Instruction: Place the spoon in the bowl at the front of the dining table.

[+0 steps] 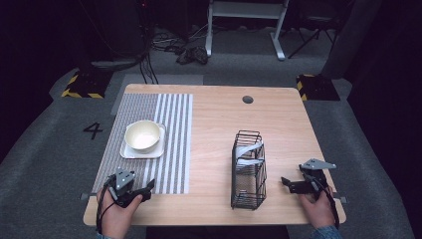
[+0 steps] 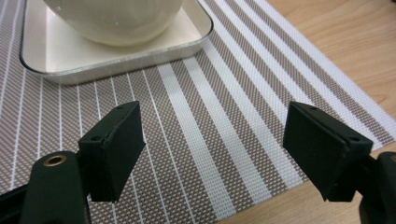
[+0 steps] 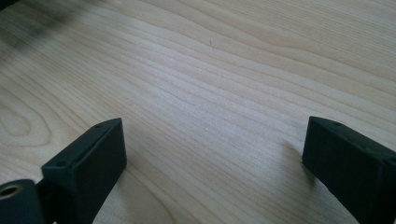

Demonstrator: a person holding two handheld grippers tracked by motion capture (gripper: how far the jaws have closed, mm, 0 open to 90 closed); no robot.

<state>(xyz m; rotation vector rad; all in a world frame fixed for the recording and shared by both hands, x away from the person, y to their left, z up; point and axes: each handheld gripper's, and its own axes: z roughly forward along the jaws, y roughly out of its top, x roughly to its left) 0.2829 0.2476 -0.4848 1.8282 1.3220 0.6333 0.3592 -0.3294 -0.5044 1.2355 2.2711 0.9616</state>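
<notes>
A cream bowl (image 1: pixel 143 134) sits on a white square plate (image 1: pixel 130 151) on a striped placemat (image 1: pixel 171 144) at the table's left. My left gripper (image 1: pixel 142 193) rests at the mat's front edge, open, nothing between its jaws. In the left gripper view the bowl (image 2: pixel 116 21) and plate (image 2: pixel 126 58) lie just ahead of the left gripper (image 2: pixel 215 149). A black wire rack (image 1: pixel 248 169) holding white pieces stands right of centre. My right gripper (image 1: pixel 293 183) is open beside the rack, near the front right edge. In the right gripper view the right gripper (image 3: pixel 215 163) hovers over bare wood.
The wooden table (image 1: pixel 214 119) has a round cable hole (image 1: pixel 247 99) near its back edge. Beyond it are grey carpet, cables and a white desk frame (image 1: pixel 246 22). Yellow-black marked blocks (image 1: pixel 82 84) sit on the floor at both back corners.
</notes>
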